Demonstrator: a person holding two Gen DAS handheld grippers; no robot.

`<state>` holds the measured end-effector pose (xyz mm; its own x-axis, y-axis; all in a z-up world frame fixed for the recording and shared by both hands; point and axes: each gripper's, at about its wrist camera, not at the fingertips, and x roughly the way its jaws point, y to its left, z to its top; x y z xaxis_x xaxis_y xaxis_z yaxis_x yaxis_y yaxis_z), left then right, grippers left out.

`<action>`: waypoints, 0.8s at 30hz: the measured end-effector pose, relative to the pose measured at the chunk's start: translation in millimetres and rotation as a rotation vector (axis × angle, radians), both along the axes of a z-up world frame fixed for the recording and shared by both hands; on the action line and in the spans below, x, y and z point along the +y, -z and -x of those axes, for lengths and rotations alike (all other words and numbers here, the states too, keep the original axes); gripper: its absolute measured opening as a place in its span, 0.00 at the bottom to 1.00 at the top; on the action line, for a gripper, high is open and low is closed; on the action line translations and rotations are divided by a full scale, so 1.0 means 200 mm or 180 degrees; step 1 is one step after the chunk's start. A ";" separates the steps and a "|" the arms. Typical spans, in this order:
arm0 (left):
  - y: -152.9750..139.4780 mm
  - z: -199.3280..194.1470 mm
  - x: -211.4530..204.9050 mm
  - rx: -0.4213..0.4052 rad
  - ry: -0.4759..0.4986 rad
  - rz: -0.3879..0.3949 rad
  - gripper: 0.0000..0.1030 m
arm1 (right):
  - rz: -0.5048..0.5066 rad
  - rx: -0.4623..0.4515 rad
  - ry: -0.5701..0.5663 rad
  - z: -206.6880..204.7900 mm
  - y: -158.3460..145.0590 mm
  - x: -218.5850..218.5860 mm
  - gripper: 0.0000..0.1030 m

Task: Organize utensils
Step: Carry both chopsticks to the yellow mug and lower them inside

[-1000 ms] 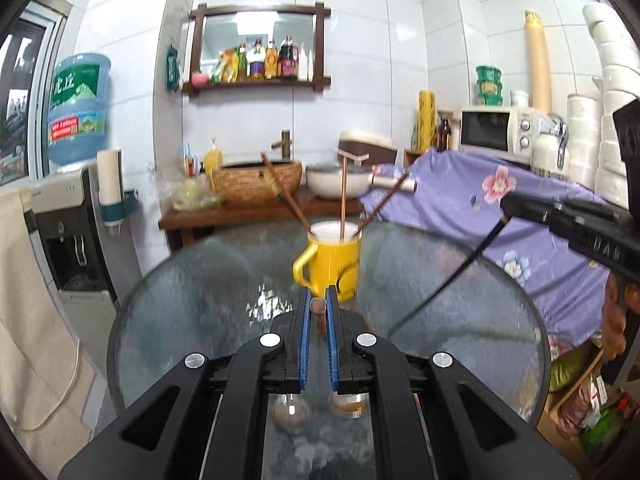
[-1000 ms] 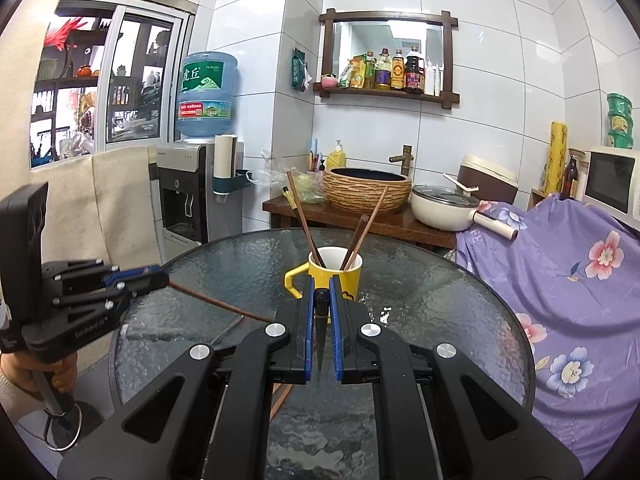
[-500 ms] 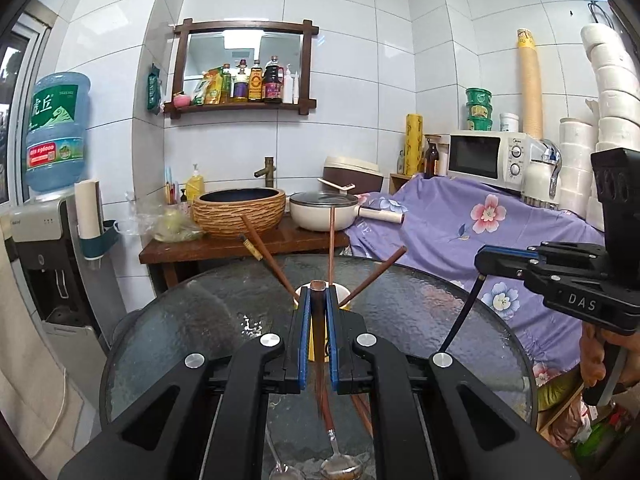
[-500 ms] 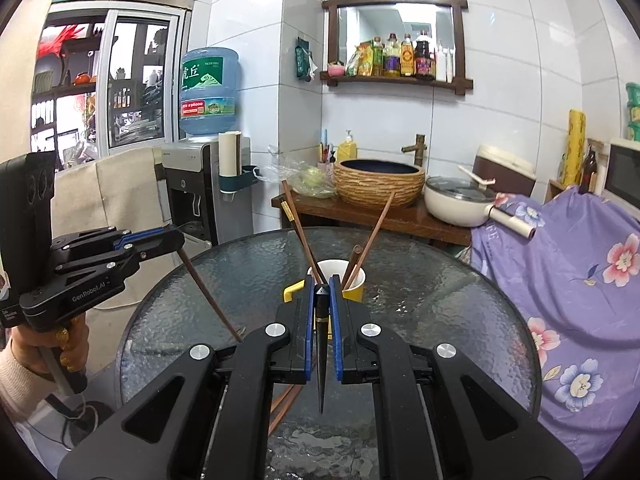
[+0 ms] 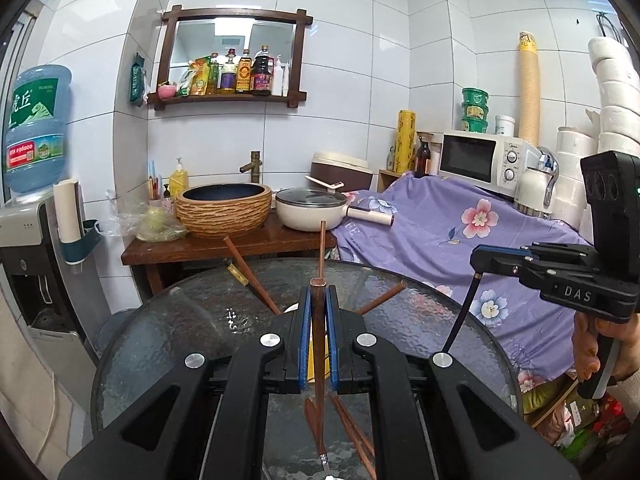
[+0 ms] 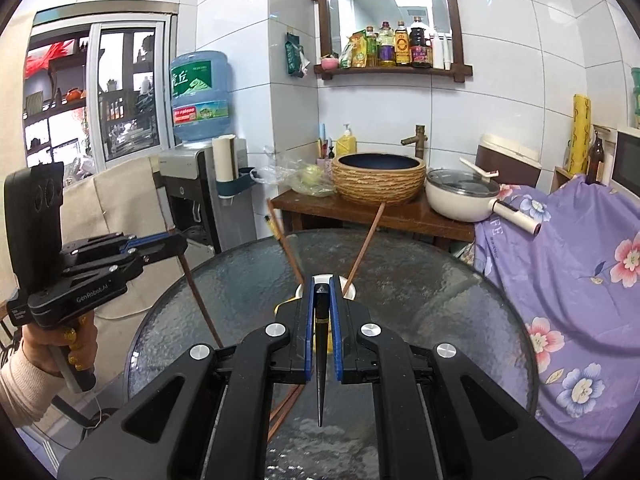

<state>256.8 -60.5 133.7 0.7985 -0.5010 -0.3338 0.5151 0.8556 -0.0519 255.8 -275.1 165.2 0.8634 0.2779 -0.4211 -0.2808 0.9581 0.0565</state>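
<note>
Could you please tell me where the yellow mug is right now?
In the right wrist view, the yellow mug stands near the middle of the round glass table, just beyond the fingertips and mostly hidden by them, with wooden utensils sticking out.

Slanting utensils (image 6: 362, 246) over mug (image 6: 347, 290); bare glass table (image 6: 440, 280) around.

Your left gripper (image 5: 318, 300) is matt black plastic with blue rubbery pads and shiny metal screws; it pinches a smooth brown wooden-handled spoon (image 5: 319, 344) whose metal bowl end glints. Your right gripper (image 6: 321, 300), same finish, clamps a glossy black chopstick (image 6: 320, 364). Beneath both lies the round table (image 6: 440, 280), its top rippled, textured glass with a sheen. Behind the table you see a rough woven-look basin (image 6: 379, 179), a glossy cream pot (image 6: 456, 196) and soft flowered purple cloth (image 6: 568, 280).
</note>
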 end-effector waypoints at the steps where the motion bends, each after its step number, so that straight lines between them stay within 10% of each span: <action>1: -0.02 -0.01 0.00 -0.0016 -0.0009 0.0006 0.07 | -0.0009 -0.0006 0.0017 -0.02 -0.03 -0.01 0.08; 14: -0.32 -0.18 -0.05 -0.0205 -0.0187 0.0310 0.07 | -0.0195 -0.0248 0.0223 -0.30 -0.45 -0.12 0.08; 24: -0.35 -0.42 -0.11 -0.0179 -0.0464 0.0521 0.07 | -0.0343 -0.0247 0.0318 -0.59 -0.50 -0.06 0.08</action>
<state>341.6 -83.0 203.4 0.8815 -0.4227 -0.2107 0.3925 0.9037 -0.1709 374.4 -287.9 265.8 0.9178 0.2289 -0.3244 -0.1919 0.9710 0.1423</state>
